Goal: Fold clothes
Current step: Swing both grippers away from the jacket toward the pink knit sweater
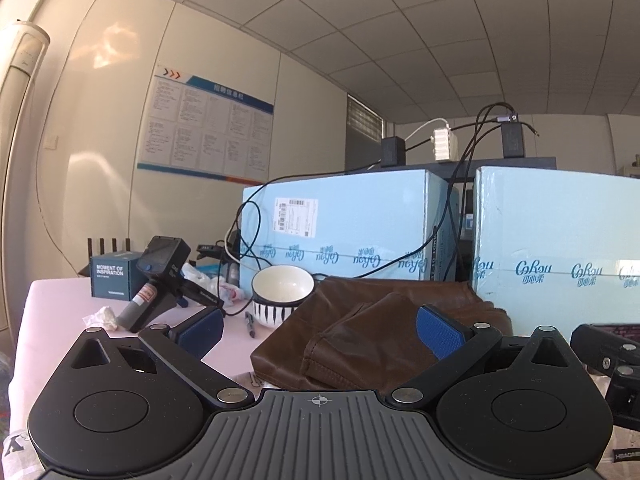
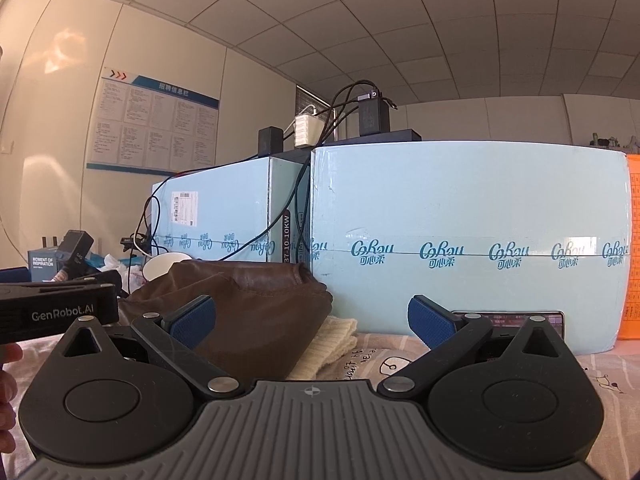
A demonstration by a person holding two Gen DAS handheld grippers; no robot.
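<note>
Hovering low with jaws spread wide and holding nothing, the left gripper [image 1: 320, 330] and right gripper [image 2: 310, 322] face a crumpled brown garment [image 1: 372, 328] on the table, beside blue boxes [image 1: 344, 224], likely approaching for a first grasp.

Both wrist cameras sat low over the table, facing forward along their own spread fingers toward the back wall. The left view looked from close range across a brown garment [image 1: 376, 336] to a white bowl [image 1: 282, 289] and two pale blue boxes [image 1: 344, 224]. The right view stood further right, nearer the larger box [image 2: 468, 240], catching the garment [image 2: 248, 312] at left. Both views shared the garment, the boxes and the wall notice board [image 1: 204, 128].
</note>
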